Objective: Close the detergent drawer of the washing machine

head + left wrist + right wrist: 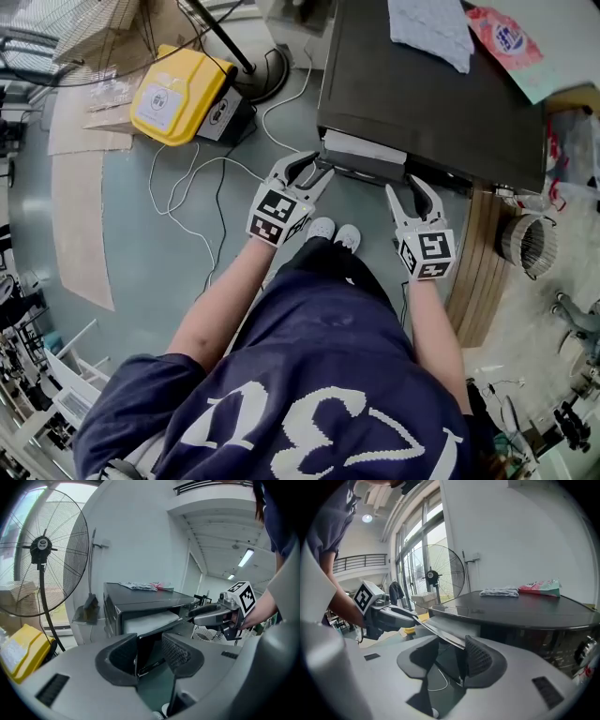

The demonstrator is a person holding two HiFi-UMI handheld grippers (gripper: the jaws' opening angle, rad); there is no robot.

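Observation:
The washing machine has a dark top, and its detergent drawer juts out of the front with a white inside and a dark front panel. My left gripper is open at the drawer's left corner. In the left gripper view the panel's end shows in the gap of that gripper, apart from the pads. My right gripper is open at the drawer's right corner. The panel's top edge runs across the gap of the right gripper. Each gripper shows in the other's view.
A grey cloth and a pink packet lie on the machine's top. On the floor stand a yellow case and a fan's base, with white cables. A ribbed hose is at the right. The person's shoes are below the drawer.

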